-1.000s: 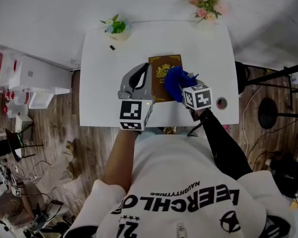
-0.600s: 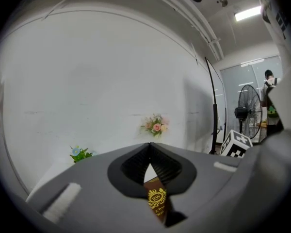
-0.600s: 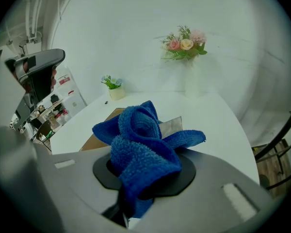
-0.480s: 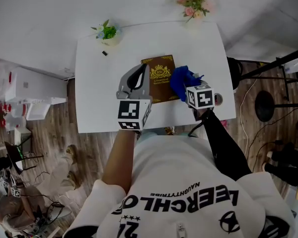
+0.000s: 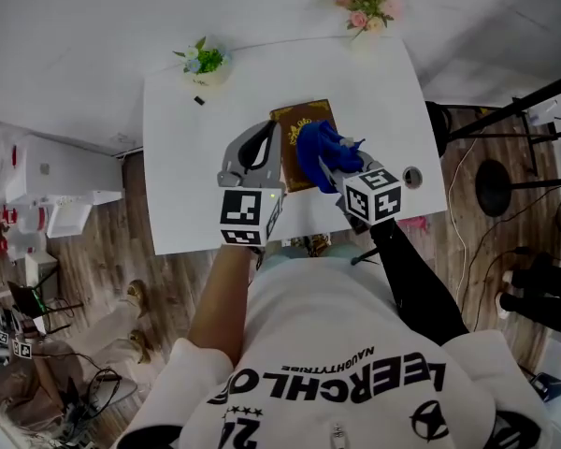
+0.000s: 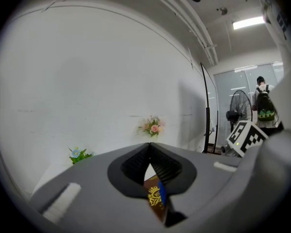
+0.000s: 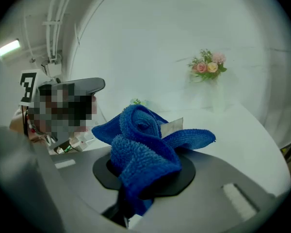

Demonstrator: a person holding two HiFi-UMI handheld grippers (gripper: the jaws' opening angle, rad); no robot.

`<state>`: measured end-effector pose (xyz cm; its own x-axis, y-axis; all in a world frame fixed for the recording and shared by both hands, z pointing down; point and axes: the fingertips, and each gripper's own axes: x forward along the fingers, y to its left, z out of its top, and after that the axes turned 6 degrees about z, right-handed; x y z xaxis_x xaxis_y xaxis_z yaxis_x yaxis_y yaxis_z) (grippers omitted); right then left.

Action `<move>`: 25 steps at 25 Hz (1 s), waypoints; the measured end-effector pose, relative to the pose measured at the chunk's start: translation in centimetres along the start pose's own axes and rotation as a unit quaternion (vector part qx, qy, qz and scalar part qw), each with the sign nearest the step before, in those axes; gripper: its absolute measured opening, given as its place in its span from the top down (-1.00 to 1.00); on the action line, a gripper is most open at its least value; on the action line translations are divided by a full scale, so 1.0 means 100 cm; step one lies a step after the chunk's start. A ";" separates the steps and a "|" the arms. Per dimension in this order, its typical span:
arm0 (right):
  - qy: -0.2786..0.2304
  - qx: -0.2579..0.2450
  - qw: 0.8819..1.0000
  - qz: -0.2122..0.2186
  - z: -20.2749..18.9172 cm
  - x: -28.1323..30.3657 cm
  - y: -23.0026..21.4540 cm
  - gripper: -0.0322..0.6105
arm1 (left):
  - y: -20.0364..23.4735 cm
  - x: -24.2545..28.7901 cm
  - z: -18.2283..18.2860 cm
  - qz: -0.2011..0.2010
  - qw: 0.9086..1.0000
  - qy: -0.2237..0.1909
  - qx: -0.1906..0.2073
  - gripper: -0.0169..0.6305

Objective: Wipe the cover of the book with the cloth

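Jaws of your right gripper [image 5: 340, 169] clamped on the blue cloth [image 7: 143, 149], cloth over the book [image 5: 300, 116], your left gripper [image 6: 149, 146] jaws closed together, book just beyond them.

Bright, even indoor light — fisheye warping, dark vignetted corners — soft shadows.

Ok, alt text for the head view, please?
From above, a person at a white table holds a blue cloth in the right gripper over a brown book. The left gripper is at the book's left edge; two flower pots stand at the table's far edge.
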<state>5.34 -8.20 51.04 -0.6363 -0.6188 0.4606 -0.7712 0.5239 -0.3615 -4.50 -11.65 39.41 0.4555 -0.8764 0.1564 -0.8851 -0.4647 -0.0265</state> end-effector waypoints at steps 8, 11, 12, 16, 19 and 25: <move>0.078 -0.014 0.996 0.031 -0.054 0.050 0.058 0.62 | 0.020 -0.026 -0.018 -0.004 1.000 0.008 -0.004 0.77; 0.100 -0.017 0.995 0.008 -0.069 0.053 0.050 0.62 | 0.026 -0.028 -0.024 -0.004 1.000 0.013 -0.006 0.77; 0.098 -0.012 0.995 0.003 -0.070 0.051 0.046 0.62 | 0.027 -0.028 -0.025 -0.005 1.000 0.013 -0.007 0.77; 0.099 0.012 0.995 -0.030 -0.073 0.037 0.020 0.62 | 0.031 -0.021 -0.027 -0.007 1.000 0.012 -0.013 0.77; 0.098 0.025 0.993 -0.057 -0.074 0.021 -0.001 0.62 | 0.029 -0.014 -0.023 -0.013 1.000 0.006 -0.015 0.77; 0.084 0.055 0.986 -0.130 -0.074 -0.019 -0.055 0.62 | 0.023 -0.001 -0.017 -0.024 1.000 -0.001 -0.017 0.77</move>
<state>10.92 -5.55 58.14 -0.4124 -0.6132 0.6737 -0.9109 0.2884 -0.2950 -6.78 -12.42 40.99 0.4971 -0.8537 0.1551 -0.8652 -0.5011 0.0145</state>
